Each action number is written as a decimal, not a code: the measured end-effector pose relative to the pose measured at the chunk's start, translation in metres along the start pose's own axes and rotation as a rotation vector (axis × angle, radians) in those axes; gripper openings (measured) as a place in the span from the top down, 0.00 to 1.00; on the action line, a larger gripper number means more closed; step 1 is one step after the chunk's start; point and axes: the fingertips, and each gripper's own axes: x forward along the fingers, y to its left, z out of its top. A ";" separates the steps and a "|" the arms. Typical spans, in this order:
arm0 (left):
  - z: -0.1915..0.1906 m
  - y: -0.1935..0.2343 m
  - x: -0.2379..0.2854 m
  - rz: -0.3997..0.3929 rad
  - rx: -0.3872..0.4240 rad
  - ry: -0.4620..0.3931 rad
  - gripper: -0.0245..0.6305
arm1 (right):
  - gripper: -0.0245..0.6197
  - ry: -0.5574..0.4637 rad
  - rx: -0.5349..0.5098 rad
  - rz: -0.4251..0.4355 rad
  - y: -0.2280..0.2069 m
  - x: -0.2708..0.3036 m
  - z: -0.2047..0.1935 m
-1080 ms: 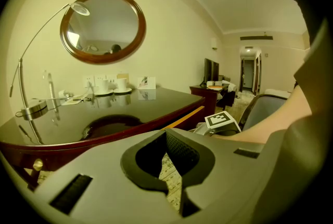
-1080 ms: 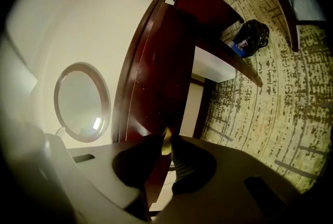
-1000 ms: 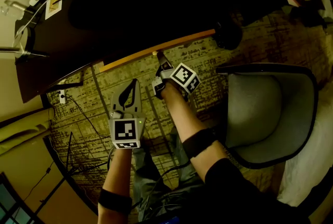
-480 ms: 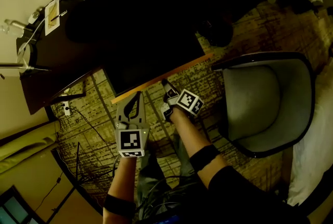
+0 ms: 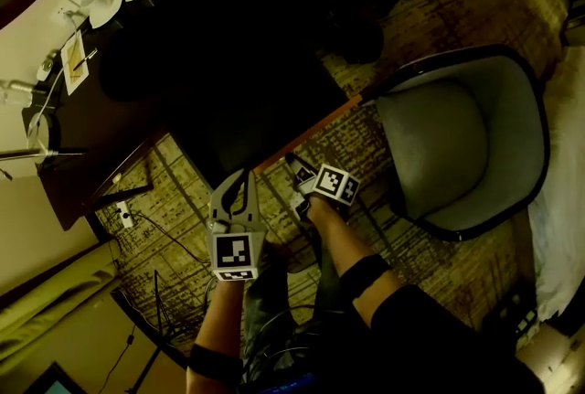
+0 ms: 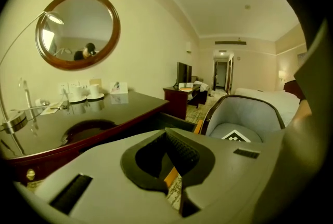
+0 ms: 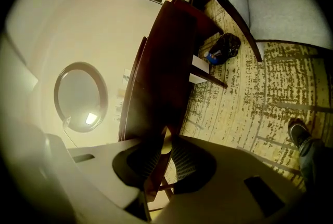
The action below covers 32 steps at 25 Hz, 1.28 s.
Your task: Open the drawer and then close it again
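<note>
We see the dark wooden bench [image 5: 183,36] and the grey armchair [image 5: 457,136] standing on patterned carpet [image 5: 411,228]. The bench's drawer [image 5: 311,134] is pulled out, its pale front edge near the armchair. Our right gripper [image 5: 295,164] has its jaws clamped narrowly on that front edge. Our left gripper [image 5: 242,177] hangs just beside it, short of the drawer, with its jaws together and holding nothing.

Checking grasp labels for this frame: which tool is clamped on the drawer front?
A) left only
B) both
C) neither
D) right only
D: in the right gripper view the right tool has its pads closed on the edge of the drawer front, while the left tool is shut with nothing between its pads.
</note>
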 end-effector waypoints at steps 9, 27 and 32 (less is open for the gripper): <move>0.002 -0.015 -0.020 -0.075 0.036 -0.014 0.97 | 0.85 -0.048 0.028 -0.032 -0.018 -0.036 -0.010; 0.056 0.011 -0.107 -0.036 0.050 -0.059 0.97 | 0.93 -0.005 -0.357 -0.128 0.086 -0.112 0.008; 0.083 0.032 -0.152 0.045 0.017 -0.085 0.97 | 0.97 -0.045 -0.645 -0.029 0.201 -0.153 0.024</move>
